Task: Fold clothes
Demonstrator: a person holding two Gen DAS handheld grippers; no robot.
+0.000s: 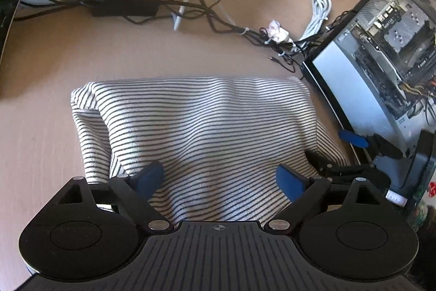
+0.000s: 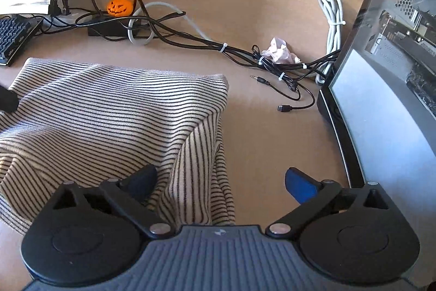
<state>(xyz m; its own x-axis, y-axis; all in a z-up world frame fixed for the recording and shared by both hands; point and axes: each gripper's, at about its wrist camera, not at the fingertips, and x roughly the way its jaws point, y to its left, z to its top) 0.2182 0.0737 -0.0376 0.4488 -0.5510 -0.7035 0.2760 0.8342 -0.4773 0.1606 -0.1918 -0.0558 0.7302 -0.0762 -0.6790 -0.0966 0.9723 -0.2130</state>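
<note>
A white shirt with thin black stripes (image 1: pixel 207 127) lies folded on the tan desk (image 1: pixel 41 127). My left gripper (image 1: pixel 220 179) hovers over its near edge, jaws wide apart, blue pads clear of the cloth and nothing pinched. In the right wrist view the shirt (image 2: pixel 109 113) fills the left half, its right side draped in a loose fold. My right gripper (image 2: pixel 220 182) stands open over that edge: one finger (image 2: pixel 141 182) above the cloth, the other above bare desk. Part of the right gripper (image 1: pixel 354 139) also shows at the shirt's right edge.
A glass-sided computer case (image 2: pixel 381 113) stands close on the right. Behind the shirt lie tangled black cables (image 2: pixel 245 53), a white cable (image 2: pixel 331 18), a crumpled tissue (image 2: pixel 278 51), an orange pumpkin figure (image 2: pixel 120 6) and a power brick. A keyboard (image 2: pixel 13 37) sits far left.
</note>
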